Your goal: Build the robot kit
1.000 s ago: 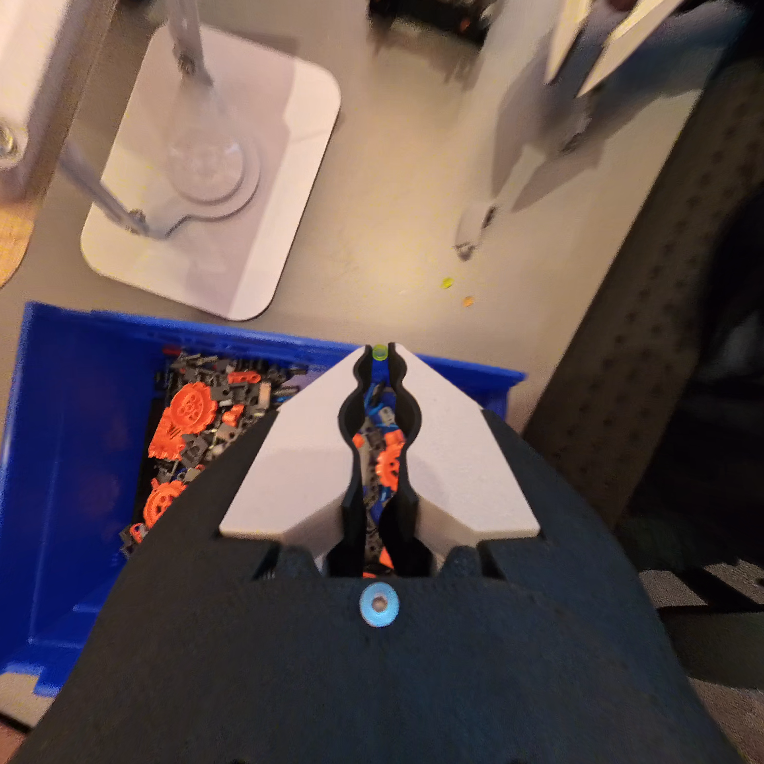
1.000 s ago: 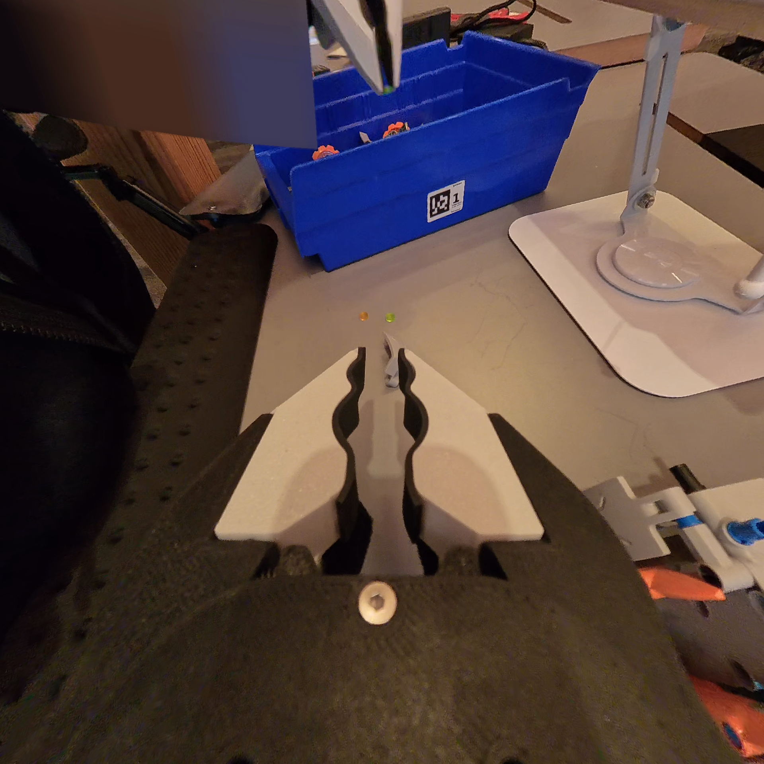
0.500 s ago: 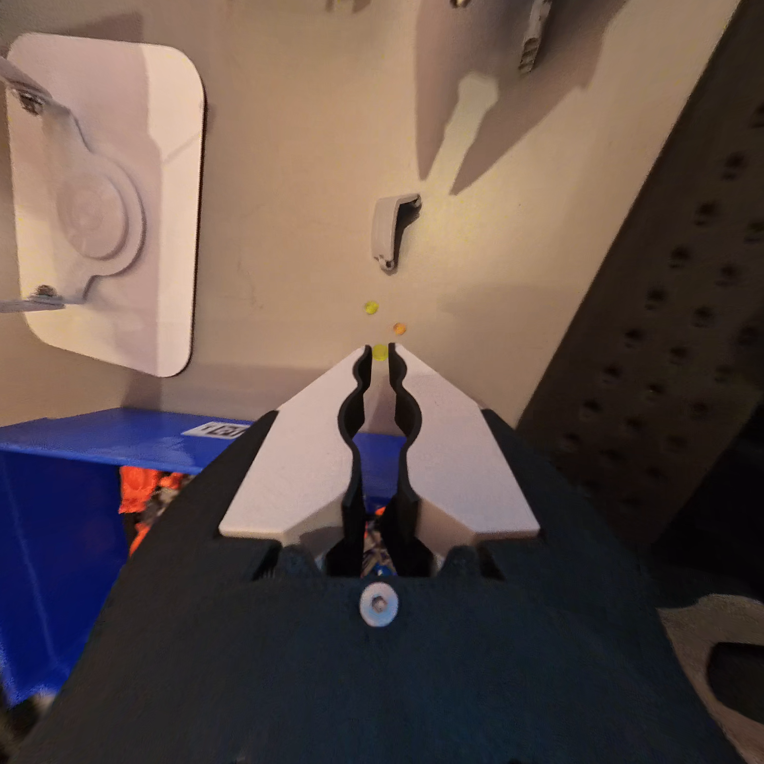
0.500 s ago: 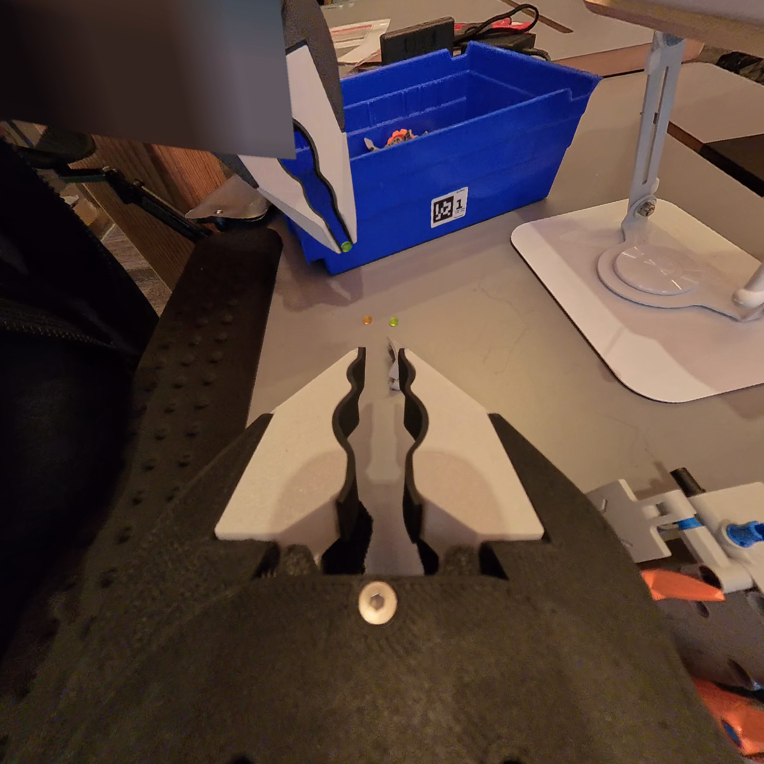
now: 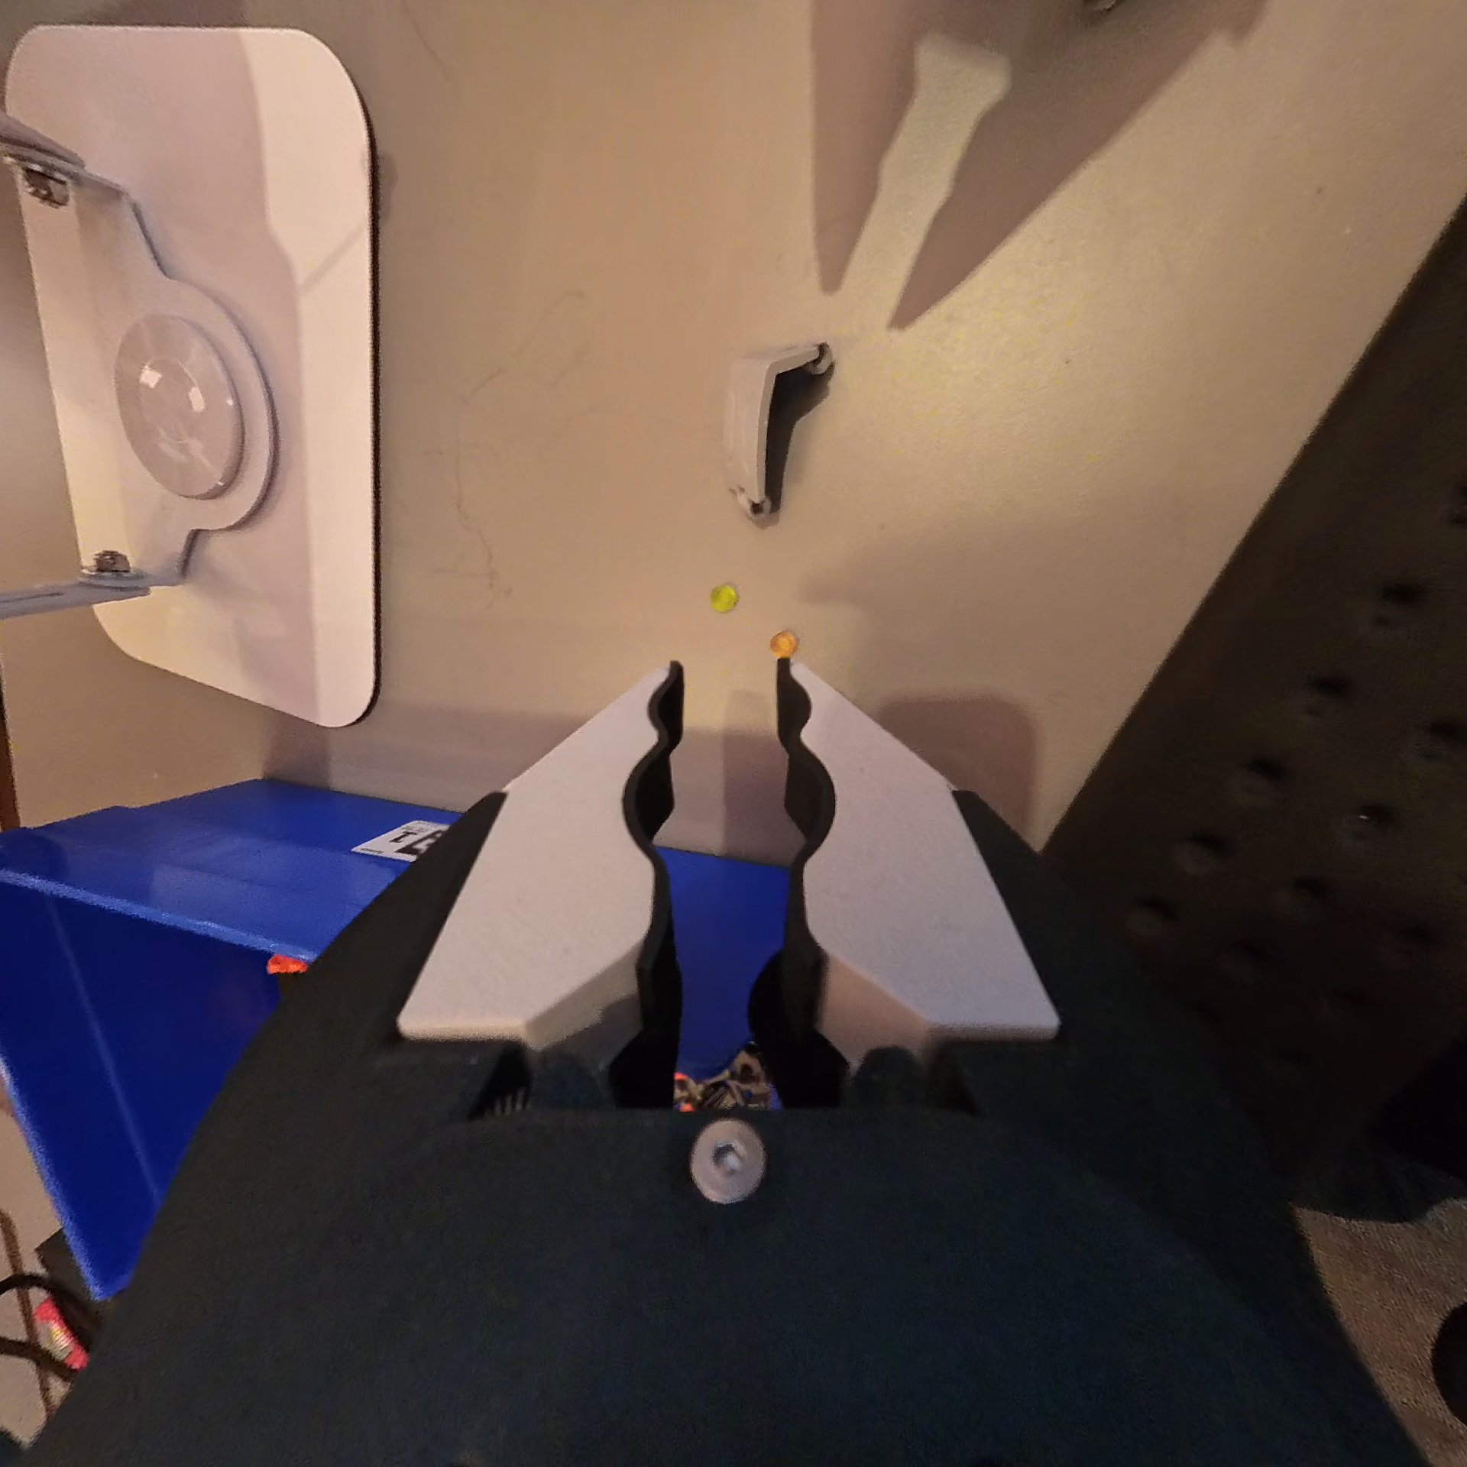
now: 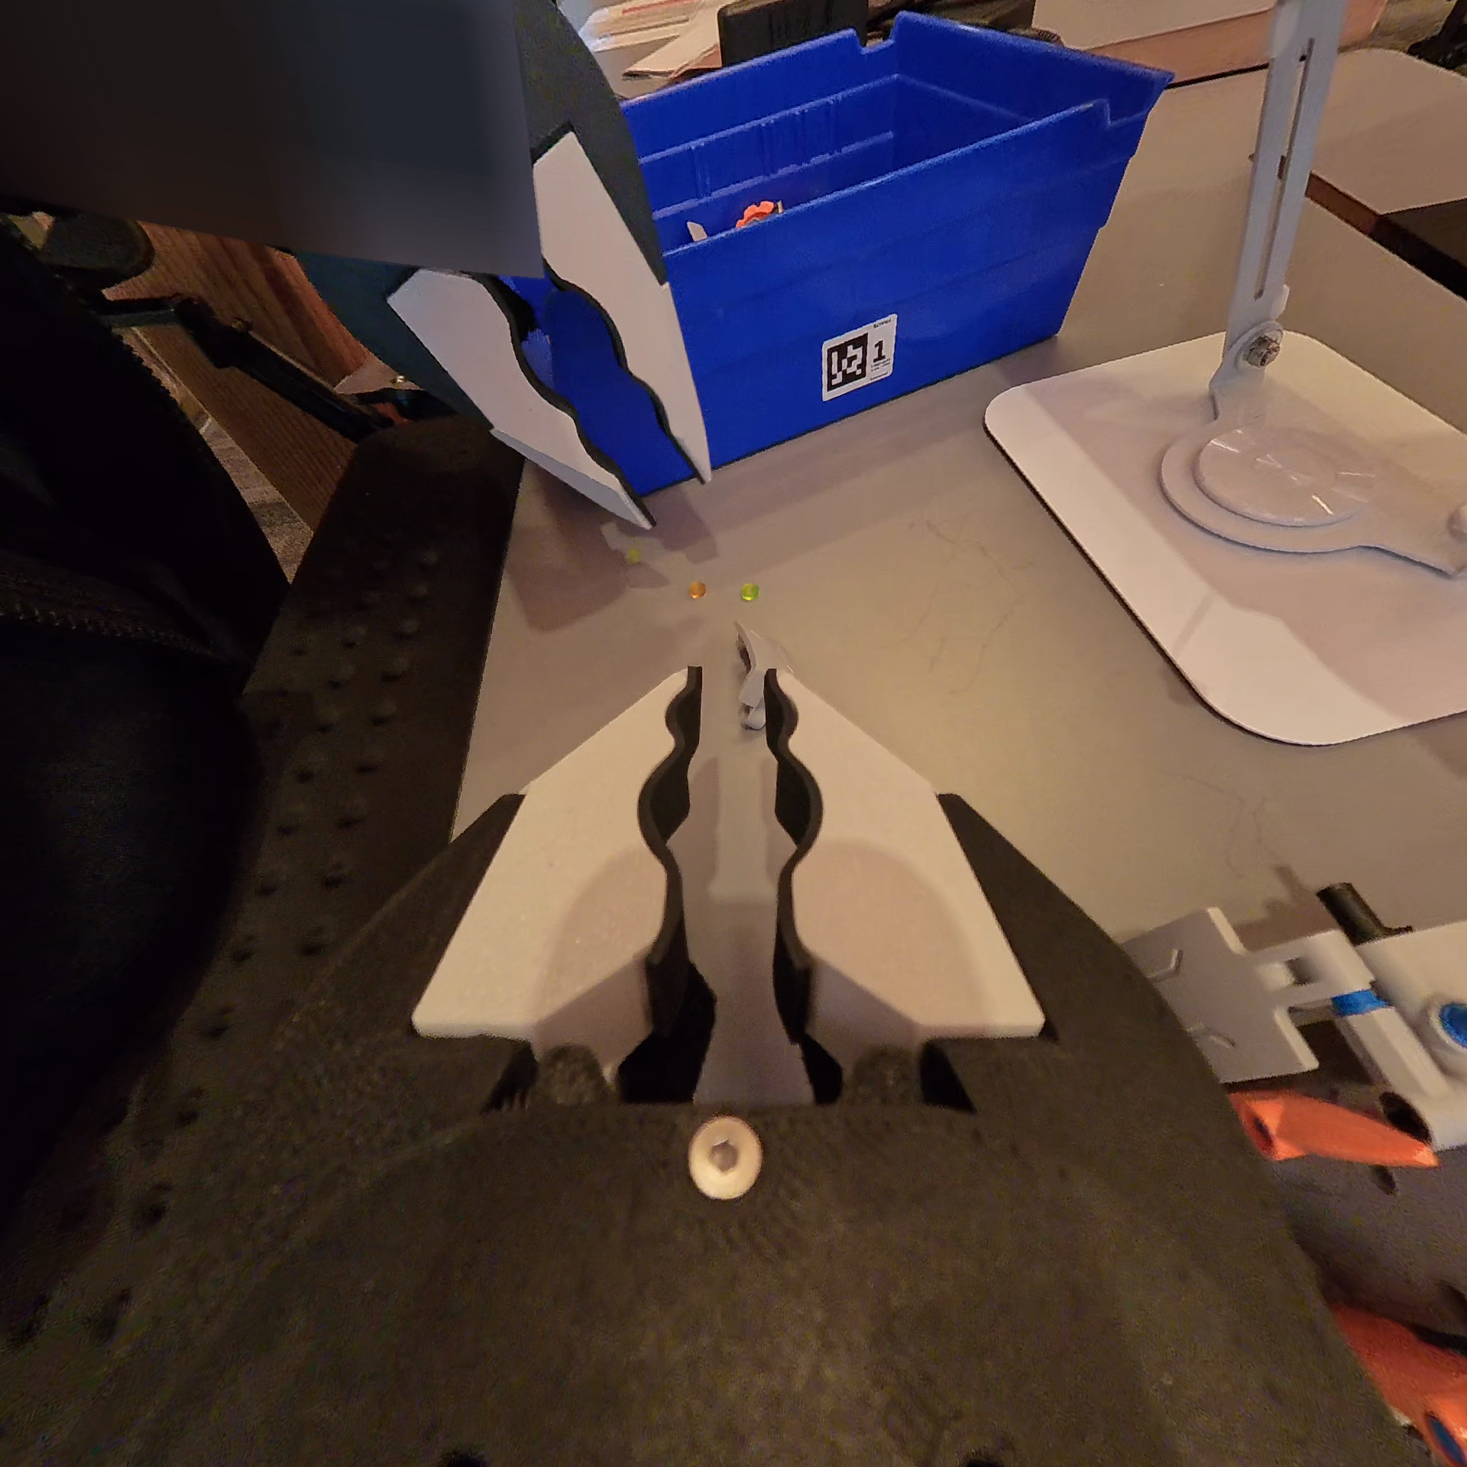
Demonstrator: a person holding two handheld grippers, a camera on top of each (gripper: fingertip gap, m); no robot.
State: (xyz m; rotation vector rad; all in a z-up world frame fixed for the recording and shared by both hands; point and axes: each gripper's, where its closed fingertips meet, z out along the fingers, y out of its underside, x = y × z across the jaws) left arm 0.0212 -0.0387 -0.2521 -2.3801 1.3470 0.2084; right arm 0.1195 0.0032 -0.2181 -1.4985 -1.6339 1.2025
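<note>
My left gripper (image 5: 729, 671) is open and empty, just above the grey table in front of the blue bin (image 5: 159, 913). In the right wrist view it (image 6: 675, 500) hovers over a small green stud (image 6: 633, 556) lying in its shadow. An orange stud (image 5: 783, 643) and another green stud (image 5: 723, 597) lie just ahead of its tips. A small grey curved piece (image 5: 762, 429) lies beyond them. My right gripper (image 6: 732, 675) is open and empty, low over the table, with that grey piece (image 6: 750, 675) beside its right fingertip (image 6: 782, 698).
The blue bin (image 6: 913, 262) holds orange and grey toy parts. A white stand base (image 6: 1151, 556) sits to the right of it. A black perforated mat (image 6: 381, 714) lines the table's left edge. A white, blue and orange toy assembly (image 6: 1310, 1016) lies at lower right. Left tips to right tips: about 12 cm. The right gripper is farther from the orange stud (image 5: 783, 643), some 15 cm, than the left, some 5 cm. The right camera catches it too, in the right wrist view (image 6: 698, 593).
My left gripper carried a green stud from over the bin down to the table and opened; the stud now lies on the table. The right gripper has not moved.
</note>
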